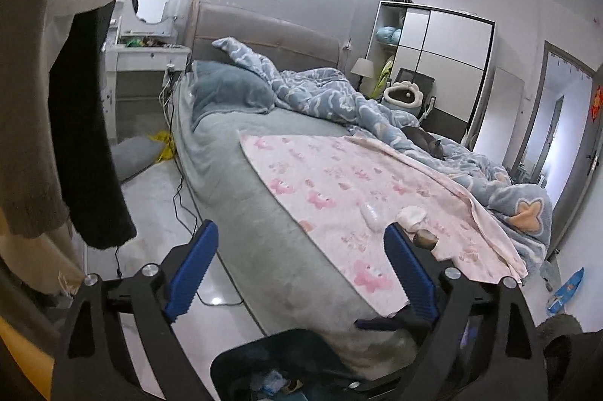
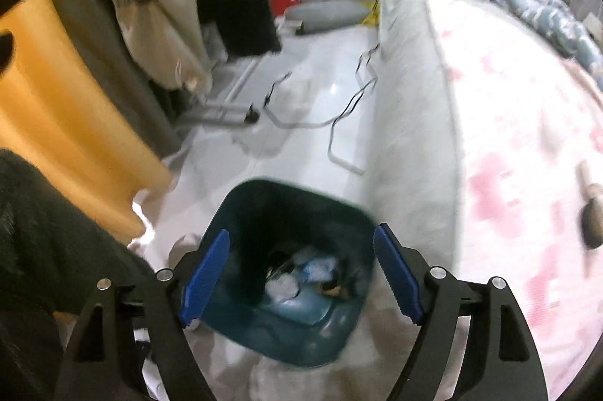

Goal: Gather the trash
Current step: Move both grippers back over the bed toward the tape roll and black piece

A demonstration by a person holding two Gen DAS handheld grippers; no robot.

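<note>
My left gripper (image 1: 301,242) is open and empty, held beside the bed. On the pink sheet (image 1: 320,182) lie a white crumpled wrapper (image 1: 371,215), a white wad (image 1: 412,218) and a brown object (image 1: 426,239) just past my right finger. My right gripper (image 2: 301,252) is open and empty, right above a dark teal trash bin (image 2: 339,212) on the floor beside the bed. The bin holds several crumpled white and blue pieces of trash (image 2: 305,273). The bin's rim also shows at the bottom of the left wrist view (image 1: 264,348). The brown object shows blurred on the sheet (image 2: 591,220).
Hanging clothes (image 1: 86,137) and an orange object (image 2: 56,122) stand left of the narrow floor strip. Cables (image 2: 339,107) trail across the white floor. A blue quilt (image 1: 358,99) and a cat (image 1: 426,141) lie on the bed. A blue packet (image 1: 567,291) lies on the floor at right.
</note>
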